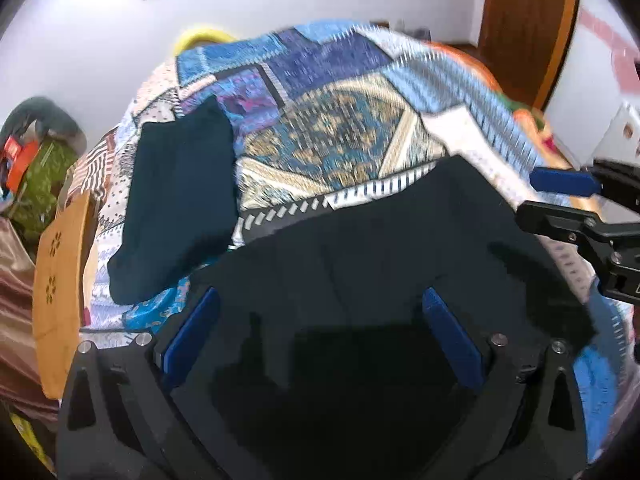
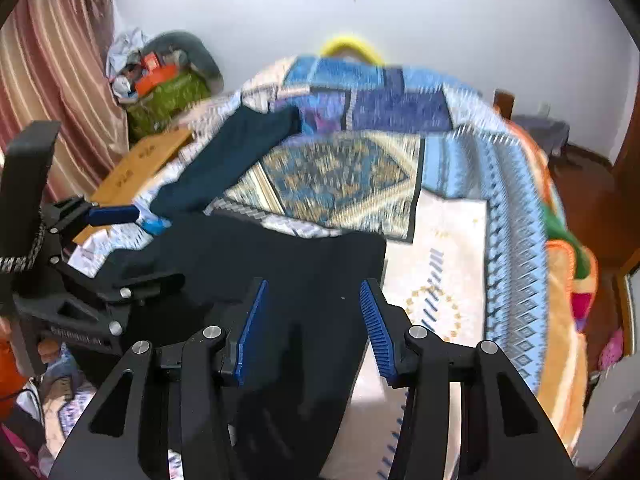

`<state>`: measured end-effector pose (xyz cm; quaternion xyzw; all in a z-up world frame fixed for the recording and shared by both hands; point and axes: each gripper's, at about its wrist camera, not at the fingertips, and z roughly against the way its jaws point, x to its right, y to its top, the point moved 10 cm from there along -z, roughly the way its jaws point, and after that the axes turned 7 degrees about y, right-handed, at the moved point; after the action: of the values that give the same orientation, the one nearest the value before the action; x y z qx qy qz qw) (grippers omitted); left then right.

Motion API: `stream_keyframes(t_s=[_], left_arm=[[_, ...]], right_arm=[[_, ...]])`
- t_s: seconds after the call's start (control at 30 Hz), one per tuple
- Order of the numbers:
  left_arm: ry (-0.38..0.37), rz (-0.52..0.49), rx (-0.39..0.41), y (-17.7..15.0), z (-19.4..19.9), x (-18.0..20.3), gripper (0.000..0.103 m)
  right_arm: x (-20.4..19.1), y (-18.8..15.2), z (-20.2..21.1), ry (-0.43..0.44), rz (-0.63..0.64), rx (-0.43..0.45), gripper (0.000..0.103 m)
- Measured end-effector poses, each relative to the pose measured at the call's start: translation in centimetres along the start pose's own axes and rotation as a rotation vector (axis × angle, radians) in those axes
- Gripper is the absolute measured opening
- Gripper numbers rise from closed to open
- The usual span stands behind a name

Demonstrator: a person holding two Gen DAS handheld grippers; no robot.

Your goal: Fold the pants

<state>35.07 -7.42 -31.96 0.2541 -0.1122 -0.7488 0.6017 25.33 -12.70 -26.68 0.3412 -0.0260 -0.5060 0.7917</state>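
Observation:
Dark navy pants (image 1: 360, 248) lie spread on a patterned bedspread (image 1: 332, 128); one leg (image 1: 180, 204) runs up to the far left. In the right wrist view the pants (image 2: 280, 264) lie under both grippers, the leg (image 2: 236, 156) reaching back left. My left gripper (image 1: 320, 336) is open above the pants' near end, nothing between its blue pads. My right gripper (image 2: 312, 328) is open over the pants' right edge, also empty. Each gripper shows in the other's view: the right one (image 1: 560, 200) at the right, the left one (image 2: 120, 240) at the left.
The bed has a wooden footboard (image 1: 60, 264) at the left. A pile of bags and clothes (image 2: 164, 76) sits by the striped curtain (image 2: 52, 80). A wooden door (image 1: 528, 20) stands at the right. An orange blanket (image 2: 568, 280) hangs off the bed's right side.

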Motion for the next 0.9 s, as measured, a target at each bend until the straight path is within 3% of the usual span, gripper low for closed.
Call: stream_keyframes(t_s=[0.1,0.17,0.23,0.57,0.7,0.83,0.9], left_arm=[[0.054,-0.068,-0.04,-1.5,-2.2,0.6,0.103],[0.043,-0.057,-0.007,-2.0,-1.9,0.5,0.103],[0.036,-0.055,-0.007,-2.5,-1.5,0.2,0.103],[0.103,-0.027,0.068,-5.4,1.3,-1.4,0.103],[0.121,-0.024,0.09,-6.8,2.5,-2.0,0.103],[0.092,0.029,0.089,-7.7,3.8,-3.0,0.103],[0.124,0.06,0.091,-7.9,4.6,-4.2,0.103]], right_arm=[[1.2,-2.3,-2.4,-0.027,0.004,-0.087,0.044],[1.9,-3.7,-3.1,-0.046,0.012,-0.114,0.044],[2.1,-4.3,-2.1,-0.04,0.028,-0.076,0.044],[3.0,-7.5,1.7,-0.093,-0.038,-0.064,0.045],[2.6,-8.0,2.7,-0.117,-0.048,-0.067,0.045],[2.0,-8.0,4.2,-0.136,-0.048,-0.053,0.045],[1.1,-7.5,5.1,-0.123,-0.043,-0.032,0.045]])
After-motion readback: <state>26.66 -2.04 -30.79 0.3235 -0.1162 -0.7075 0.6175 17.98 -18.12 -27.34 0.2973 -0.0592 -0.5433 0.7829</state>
